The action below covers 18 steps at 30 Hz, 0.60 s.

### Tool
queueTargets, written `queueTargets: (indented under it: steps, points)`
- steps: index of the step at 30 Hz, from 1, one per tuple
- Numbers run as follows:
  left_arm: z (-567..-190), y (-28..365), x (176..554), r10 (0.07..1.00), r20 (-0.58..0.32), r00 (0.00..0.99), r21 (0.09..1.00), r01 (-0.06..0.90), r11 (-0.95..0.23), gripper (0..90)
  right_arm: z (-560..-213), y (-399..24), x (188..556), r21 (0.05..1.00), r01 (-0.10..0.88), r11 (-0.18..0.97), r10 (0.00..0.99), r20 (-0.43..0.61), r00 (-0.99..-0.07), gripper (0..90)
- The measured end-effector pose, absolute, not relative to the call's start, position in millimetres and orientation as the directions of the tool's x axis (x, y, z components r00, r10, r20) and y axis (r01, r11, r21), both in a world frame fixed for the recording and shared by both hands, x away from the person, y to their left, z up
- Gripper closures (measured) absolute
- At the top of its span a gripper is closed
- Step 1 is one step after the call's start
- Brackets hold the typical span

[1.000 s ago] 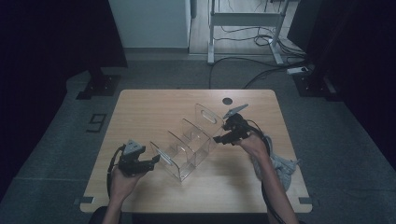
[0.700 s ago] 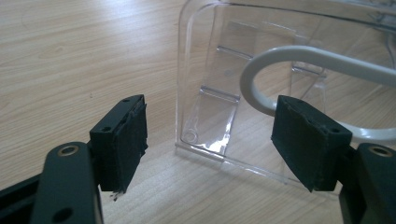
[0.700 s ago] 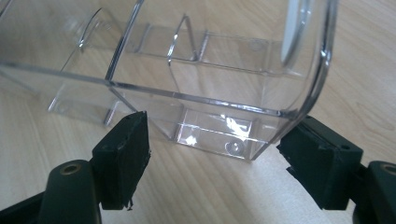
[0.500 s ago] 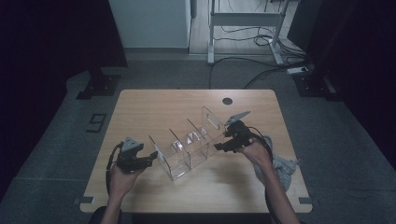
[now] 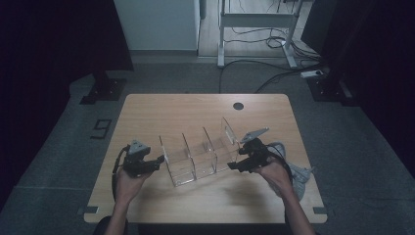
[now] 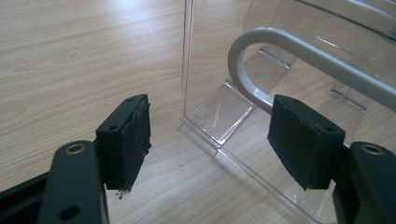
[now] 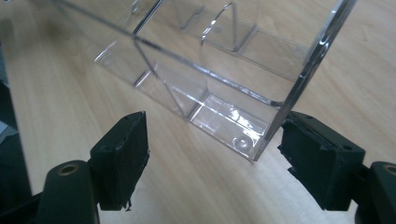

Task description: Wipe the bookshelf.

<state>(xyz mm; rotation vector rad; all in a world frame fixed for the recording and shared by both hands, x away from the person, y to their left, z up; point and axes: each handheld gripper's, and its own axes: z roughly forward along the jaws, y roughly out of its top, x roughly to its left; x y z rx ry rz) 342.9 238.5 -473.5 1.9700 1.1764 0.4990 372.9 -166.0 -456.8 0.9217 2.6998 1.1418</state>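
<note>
One readable mark: a dark numeral "9" (image 5: 101,129) on the grey floor (image 5: 58,147), lying flat at about 9 o'clock from the wooden table (image 5: 195,105), just off its left edge. No lettering, brand or label legible on the clear acrylic organizer (image 5: 200,154), the table top, or the gripper pads in either gripper view.
</note>
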Motion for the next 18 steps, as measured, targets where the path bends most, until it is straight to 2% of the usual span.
queueTargets:
  steps: [6, 18]
  points:
    - [-464, 242, 341, 0.866, -0.041, 0.499, 0.779, 0.558, -0.285, 27.6, -459, -163, 365, 0.665, 0.508, 0.547, 0.553, 0.169, -0.816, 22.8]
    - [-419, 251, 333, 0.879, -0.046, 0.475, 0.812, 0.53, -0.244, 27.8, -462, -154, 354, 0.646, 0.517, 0.562, 0.53, 0.199, -0.825, 22.1]
